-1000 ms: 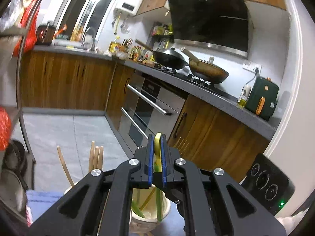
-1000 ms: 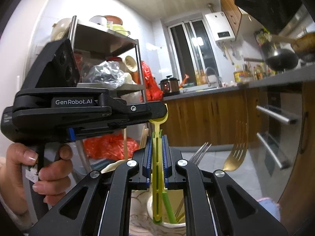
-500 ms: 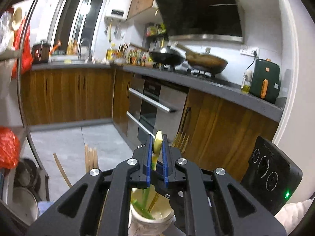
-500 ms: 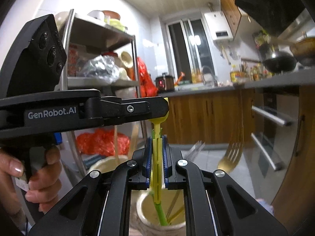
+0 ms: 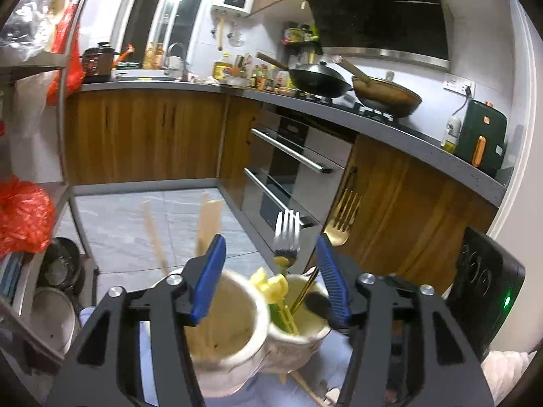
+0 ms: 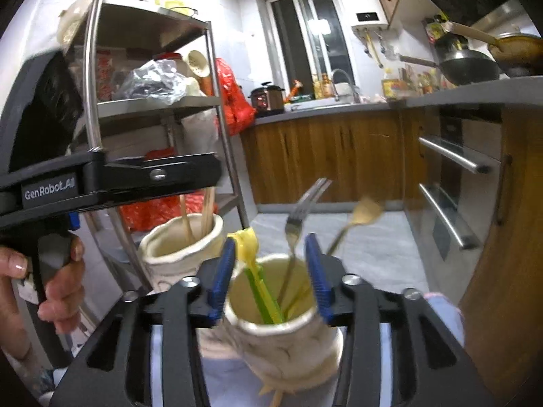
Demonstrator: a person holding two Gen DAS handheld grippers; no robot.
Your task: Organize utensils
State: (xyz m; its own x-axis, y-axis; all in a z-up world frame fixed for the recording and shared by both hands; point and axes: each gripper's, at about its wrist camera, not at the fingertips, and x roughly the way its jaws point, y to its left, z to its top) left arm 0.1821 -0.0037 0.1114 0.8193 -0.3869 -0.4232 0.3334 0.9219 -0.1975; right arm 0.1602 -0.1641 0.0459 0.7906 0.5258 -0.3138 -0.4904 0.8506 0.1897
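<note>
Two cream ceramic holders stand side by side on a pale cloth. The left holder (image 5: 224, 335) (image 6: 176, 247) holds wooden chopsticks (image 5: 207, 224). The right holder (image 5: 305, 325) (image 6: 281, 335) holds a yellow-green plastic utensil (image 5: 275, 291) (image 6: 254, 271), a silver fork (image 5: 287, 234) (image 6: 298, 217) and a gold fork (image 5: 342, 217) (image 6: 363, 213). My left gripper (image 5: 269, 271) is open and empty above the holders. My right gripper (image 6: 269, 268) is open and empty, its jaws either side of the right holder's rim. The left gripper's body (image 6: 112, 176) shows in the right wrist view.
A metal shelf rack (image 6: 159, 108) with bags and bowls stands at the left. Wooden cabinets and an oven (image 5: 292, 169) run along the right, with woks (image 5: 319, 81) on the counter. A black appliance (image 5: 485, 288) sits at the right of the holders.
Both grippers opened and let go of the yellow-green utensil, which now stands in the right holder. Both grippers sit lower, closer to the holders.
</note>
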